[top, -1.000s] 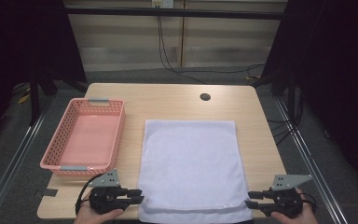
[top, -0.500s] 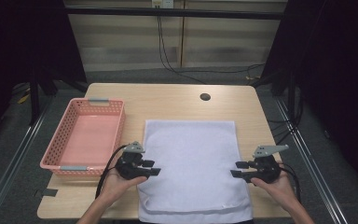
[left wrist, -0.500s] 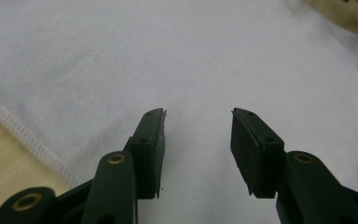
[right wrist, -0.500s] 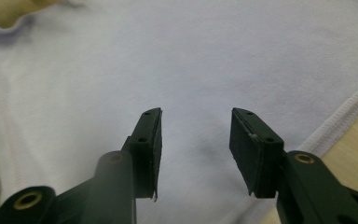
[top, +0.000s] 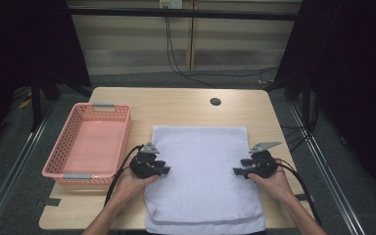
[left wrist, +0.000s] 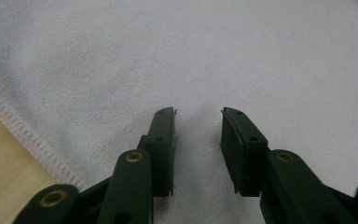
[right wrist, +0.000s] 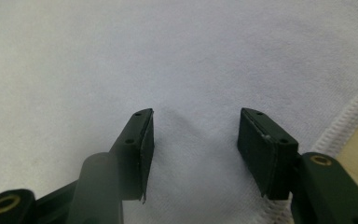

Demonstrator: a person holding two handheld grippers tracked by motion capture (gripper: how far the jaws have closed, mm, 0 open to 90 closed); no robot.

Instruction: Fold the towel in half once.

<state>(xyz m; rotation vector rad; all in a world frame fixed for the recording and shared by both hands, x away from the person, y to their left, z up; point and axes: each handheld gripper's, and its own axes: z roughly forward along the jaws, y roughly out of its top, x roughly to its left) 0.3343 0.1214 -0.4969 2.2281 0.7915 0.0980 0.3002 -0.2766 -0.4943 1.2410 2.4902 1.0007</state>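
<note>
A white towel (top: 203, 166) lies flat on the wooden table (top: 176, 103), with a folded layer along its near edge. My left gripper (top: 164, 170) rests over the towel's left side, about halfway along it, pointing inward. In the left gripper view its jaws (left wrist: 197, 112) stand apart just above the cloth (left wrist: 214, 51); they have just been closing, with nothing pinched between them. My right gripper (top: 238, 171) mirrors it at the right side. Its jaws (right wrist: 196, 112) have just been opening over the cloth (right wrist: 168, 51) and hold nothing.
An empty pink basket (top: 90, 144) stands on the table left of the towel, close to my left hand. A round cable hole (top: 215, 102) sits at the table's far side. The towel's stitched hem (left wrist: 23, 135) and bare wood show beside my left gripper.
Both hands have moved from the towel's near corners forward along its sides and inward over the cloth. The towel has not shifted.
</note>
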